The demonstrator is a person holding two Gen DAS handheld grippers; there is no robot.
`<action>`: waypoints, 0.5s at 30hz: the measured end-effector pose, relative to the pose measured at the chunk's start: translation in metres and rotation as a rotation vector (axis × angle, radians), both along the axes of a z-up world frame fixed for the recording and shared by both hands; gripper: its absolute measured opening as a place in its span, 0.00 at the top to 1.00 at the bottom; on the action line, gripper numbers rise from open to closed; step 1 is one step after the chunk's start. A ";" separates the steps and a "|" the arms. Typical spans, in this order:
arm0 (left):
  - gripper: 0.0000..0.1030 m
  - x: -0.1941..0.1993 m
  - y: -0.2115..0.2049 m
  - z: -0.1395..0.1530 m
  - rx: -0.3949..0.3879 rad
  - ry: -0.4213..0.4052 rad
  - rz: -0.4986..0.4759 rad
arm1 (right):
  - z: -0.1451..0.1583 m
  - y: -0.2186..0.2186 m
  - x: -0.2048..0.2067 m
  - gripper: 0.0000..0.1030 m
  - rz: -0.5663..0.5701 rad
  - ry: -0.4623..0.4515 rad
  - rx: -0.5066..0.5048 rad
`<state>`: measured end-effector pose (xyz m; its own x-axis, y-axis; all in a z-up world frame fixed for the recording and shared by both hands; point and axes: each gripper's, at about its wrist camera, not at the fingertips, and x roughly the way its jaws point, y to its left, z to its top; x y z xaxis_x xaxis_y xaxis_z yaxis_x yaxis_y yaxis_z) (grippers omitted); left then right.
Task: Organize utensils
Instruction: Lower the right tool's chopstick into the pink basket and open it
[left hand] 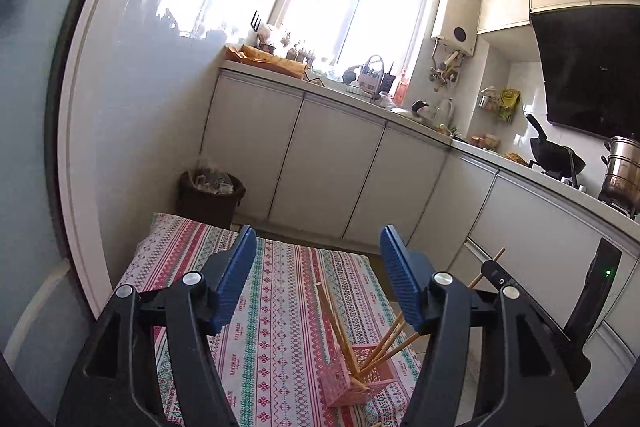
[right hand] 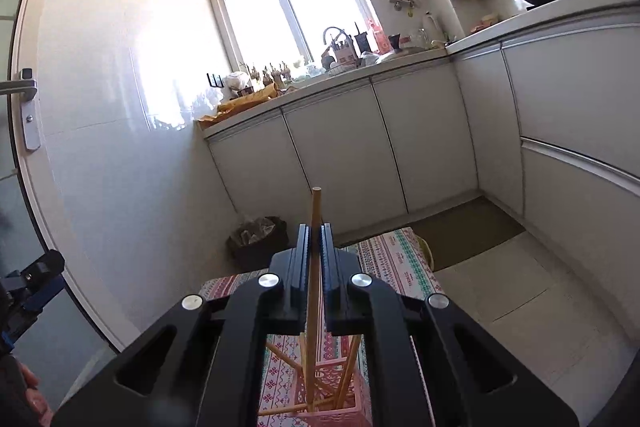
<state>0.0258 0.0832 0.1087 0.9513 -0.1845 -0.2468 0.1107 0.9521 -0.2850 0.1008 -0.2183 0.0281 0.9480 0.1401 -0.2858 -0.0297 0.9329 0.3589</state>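
A pink slotted basket [left hand: 352, 375] stands on a table under a patterned cloth [left hand: 280, 307], with several wooden chopsticks [left hand: 384, 343] leaning in it. My left gripper [left hand: 318, 233] hovers above and behind the basket, open, with nothing between its blue pads. To its right is my right gripper [left hand: 490, 267], with a chopstick tip poking out of it. In the right wrist view, my right gripper [right hand: 315, 227] is shut on one upright chopstick [right hand: 316, 207]. That chopstick's lower end reaches down into the basket [right hand: 344, 415].
A dark waste bin [left hand: 210, 195] sits on the floor beyond the table, against white cabinets [left hand: 332, 163]. The counter holds clutter, a wok [left hand: 556, 151] and a steel pot [left hand: 622, 167]. A person's hand [right hand: 32, 395] shows at the lower left.
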 end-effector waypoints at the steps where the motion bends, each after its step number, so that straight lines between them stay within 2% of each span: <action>1: 0.41 0.000 0.002 0.000 0.002 0.001 0.003 | -0.003 0.004 0.002 0.94 0.000 0.022 -0.012; 9: 0.41 -0.005 0.016 0.003 -0.014 0.008 0.022 | -0.020 0.019 0.012 0.92 0.016 0.128 -0.053; 11: 0.41 -0.005 0.014 0.004 -0.009 0.010 0.020 | -0.026 0.017 0.014 0.81 0.011 0.154 -0.032; 12: 0.41 -0.006 0.016 0.003 -0.009 0.010 0.020 | -0.029 0.016 0.015 0.68 0.004 0.166 -0.025; 13: 0.41 -0.006 0.016 0.003 -0.010 0.010 0.020 | -0.032 0.014 0.015 0.63 0.003 0.178 -0.015; 15: 0.41 -0.006 0.016 0.003 -0.012 0.009 0.019 | -0.036 0.013 0.014 0.63 0.003 0.191 0.001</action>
<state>0.0198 0.0987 0.1121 0.9524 -0.1694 -0.2535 0.0899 0.9506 -0.2973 0.1151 -0.2057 -0.0076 0.8762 0.1432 -0.4603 0.0361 0.9326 0.3590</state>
